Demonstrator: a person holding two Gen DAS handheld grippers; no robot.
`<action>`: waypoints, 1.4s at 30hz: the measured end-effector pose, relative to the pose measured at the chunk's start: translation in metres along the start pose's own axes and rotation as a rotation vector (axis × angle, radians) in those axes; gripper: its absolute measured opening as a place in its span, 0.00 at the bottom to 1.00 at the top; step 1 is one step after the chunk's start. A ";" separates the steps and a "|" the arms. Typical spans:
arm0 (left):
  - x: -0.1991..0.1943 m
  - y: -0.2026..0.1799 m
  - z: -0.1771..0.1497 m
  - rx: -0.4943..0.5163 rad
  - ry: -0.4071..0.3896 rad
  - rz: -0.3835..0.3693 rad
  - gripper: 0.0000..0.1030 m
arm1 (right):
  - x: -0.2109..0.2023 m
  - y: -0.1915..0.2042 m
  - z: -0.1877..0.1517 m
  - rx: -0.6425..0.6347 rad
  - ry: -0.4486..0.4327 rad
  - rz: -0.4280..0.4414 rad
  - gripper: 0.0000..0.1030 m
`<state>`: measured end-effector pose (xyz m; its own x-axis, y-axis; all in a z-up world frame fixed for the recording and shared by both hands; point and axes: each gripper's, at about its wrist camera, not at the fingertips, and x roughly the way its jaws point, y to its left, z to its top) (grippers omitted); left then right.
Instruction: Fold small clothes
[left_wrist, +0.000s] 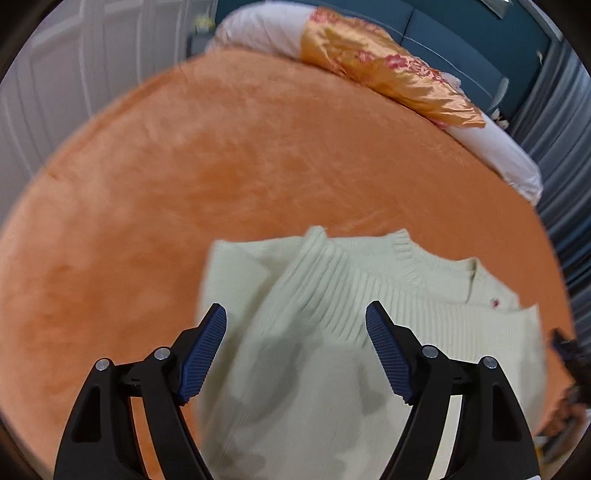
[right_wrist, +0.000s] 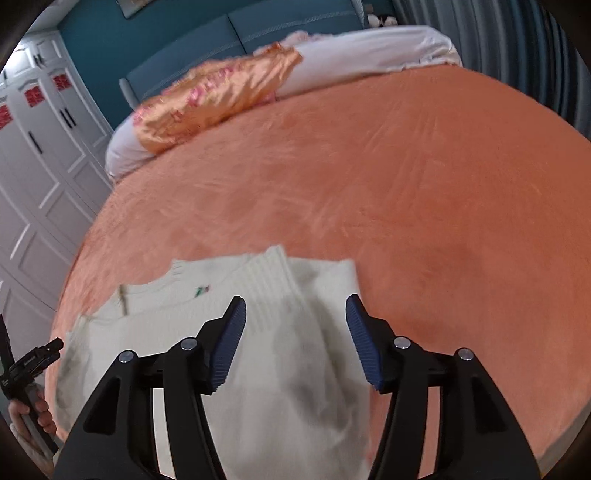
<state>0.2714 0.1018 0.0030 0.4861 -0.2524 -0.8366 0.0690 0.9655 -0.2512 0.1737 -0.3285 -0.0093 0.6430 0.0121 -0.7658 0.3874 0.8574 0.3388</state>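
A cream ribbed-knit sweater (left_wrist: 406, 284) lies on the orange bedspread (left_wrist: 221, 166), with one sleeve (left_wrist: 314, 266) folded across its body. My left gripper (left_wrist: 295, 306) hovers over the sweater, jaws wide open, with nothing pinched between the blue pads (left_wrist: 203, 350). In the right wrist view the same sweater (right_wrist: 166, 317) shows a small emblem, and its folded sleeve (right_wrist: 273, 273) runs up between the fingers. My right gripper (right_wrist: 295, 298) is open above that sleeve, and its pads (right_wrist: 229, 339) do not press on the cloth. The left gripper (right_wrist: 33, 362), held by a hand (right_wrist: 37, 410), shows at the left edge.
White pillows (left_wrist: 266, 29) and an orange floral satin pillow (left_wrist: 388, 70) lie along the teal headboard (left_wrist: 461, 40). A white wardrobe (right_wrist: 40, 155) stands beside the bed. Grey curtains (right_wrist: 517, 44) hang on the other side. Bedspread (right_wrist: 406, 184) stretches beyond the sweater.
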 end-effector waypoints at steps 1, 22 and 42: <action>0.004 0.000 0.002 -0.010 0.003 -0.015 0.70 | 0.010 0.003 0.002 -0.006 0.022 -0.004 0.56; 0.058 -0.005 0.021 0.061 -0.022 0.120 0.18 | 0.055 -0.013 0.005 0.081 0.065 0.032 0.13; -0.017 -0.101 -0.116 0.228 0.063 -0.019 0.31 | -0.036 0.142 -0.135 -0.365 0.098 0.220 0.10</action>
<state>0.1545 0.0016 -0.0138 0.4278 -0.2673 -0.8635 0.2763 0.9482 -0.1566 0.1163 -0.1383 -0.0074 0.6115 0.2487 -0.7512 -0.0221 0.9543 0.2980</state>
